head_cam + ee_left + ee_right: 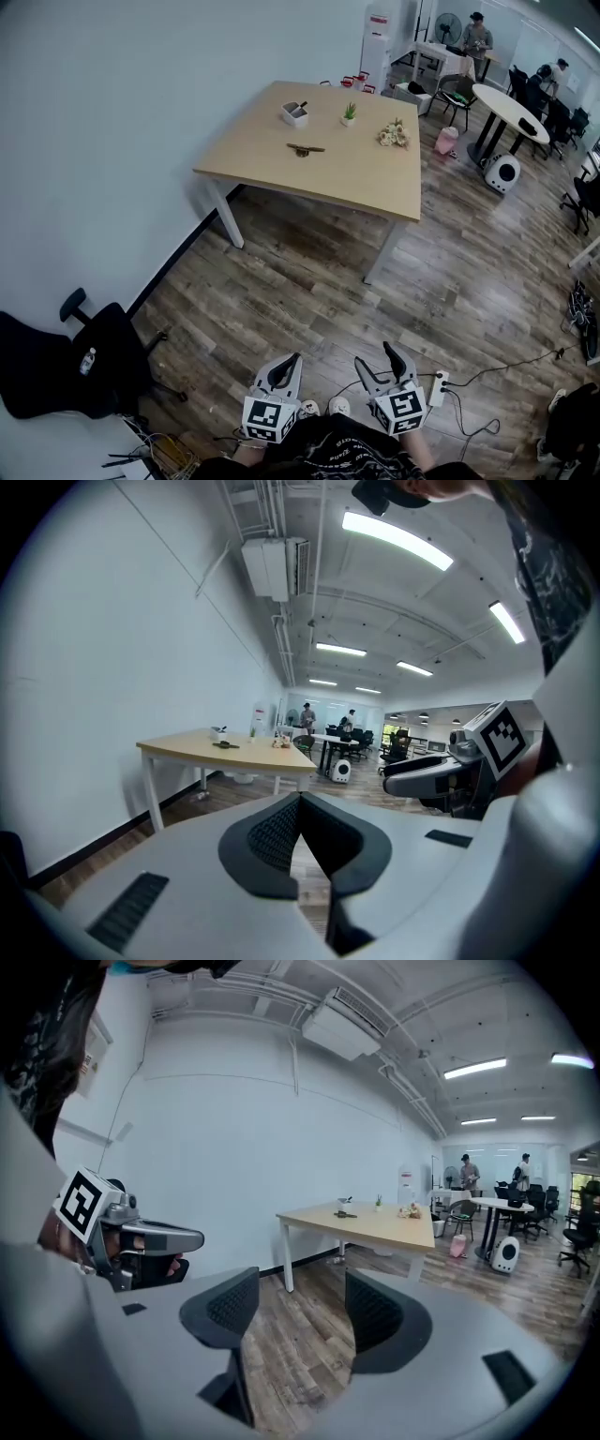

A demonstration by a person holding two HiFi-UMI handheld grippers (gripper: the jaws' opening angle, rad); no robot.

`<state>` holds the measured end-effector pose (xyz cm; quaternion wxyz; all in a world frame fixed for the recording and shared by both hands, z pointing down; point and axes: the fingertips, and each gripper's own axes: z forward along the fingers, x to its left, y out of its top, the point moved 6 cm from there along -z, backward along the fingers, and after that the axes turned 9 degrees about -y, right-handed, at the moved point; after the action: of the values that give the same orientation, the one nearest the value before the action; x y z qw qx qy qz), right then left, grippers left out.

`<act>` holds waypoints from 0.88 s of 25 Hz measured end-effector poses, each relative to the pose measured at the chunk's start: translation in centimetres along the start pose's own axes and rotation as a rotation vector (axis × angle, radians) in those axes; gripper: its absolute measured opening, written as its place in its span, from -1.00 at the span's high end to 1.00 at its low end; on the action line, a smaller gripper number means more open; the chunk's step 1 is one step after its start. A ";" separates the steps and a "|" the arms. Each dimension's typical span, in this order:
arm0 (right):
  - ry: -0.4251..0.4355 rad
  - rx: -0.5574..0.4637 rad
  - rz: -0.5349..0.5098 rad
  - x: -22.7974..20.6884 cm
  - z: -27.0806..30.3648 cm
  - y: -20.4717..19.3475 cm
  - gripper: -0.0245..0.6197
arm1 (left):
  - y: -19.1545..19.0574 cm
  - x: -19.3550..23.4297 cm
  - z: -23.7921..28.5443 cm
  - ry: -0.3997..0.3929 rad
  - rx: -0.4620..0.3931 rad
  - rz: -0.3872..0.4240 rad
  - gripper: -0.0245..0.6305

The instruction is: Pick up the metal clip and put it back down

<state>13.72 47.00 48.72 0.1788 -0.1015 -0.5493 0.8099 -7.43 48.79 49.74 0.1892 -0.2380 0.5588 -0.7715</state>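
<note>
Nothing is held yet. The metal clip [305, 148] is seen on the table [356, 183], upper centre, well apart from both grippers. The left gripper [292, 360] is closed and empty, the right gripper [375, 358] spread and empty. The table must be approached first.

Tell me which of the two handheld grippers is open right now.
The right gripper: its jaws stand well apart, with only the wooden floor showing between them. The left gripper has its jaws shut together on nothing.
</note>
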 end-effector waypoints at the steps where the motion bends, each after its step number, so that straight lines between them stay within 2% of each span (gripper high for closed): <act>1: 0.000 0.001 0.000 0.2 0.0 0.0 0.02 | 0.0 0.1 -0.1 -0.003 -0.001 -0.001 0.90; 5: -0.013 0.005 -0.003 0.9 0.2 -0.1 -0.01 | 0.3 0.9 -0.4 -0.015 -0.013 -0.015 0.88; 6: -0.016 0.009 -0.003 1.1 0.2 -0.2 -0.01 | 0.3 1.1 -0.4 -0.022 -0.015 -0.021 0.80; 7: -0.019 0.009 -0.005 1.1 0.2 -0.2 -0.01 | 0.3 1.2 -0.4 -0.029 -0.015 -0.025 0.61; 8: -0.022 0.005 -0.007 1.2 0.3 -0.1 -0.01 | 0.2 1.3 -0.4 -0.033 -0.014 -0.027 0.51; 15: -0.055 -0.052 -0.005 0.2 1.0 2.2 -0.01 | 0.9 1.9 0.2 -0.031 -0.037 -0.038 0.46; 22: -0.096 -0.070 -0.001 -0.5 1.0 2.2 -0.01 | 1.0 1.9 0.3 -0.050 -0.033 -0.029 0.35</act>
<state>13.42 45.20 47.03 0.1490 -0.0685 -0.5851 0.7942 -8.80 47.18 49.21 0.1882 -0.2684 0.5630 -0.7587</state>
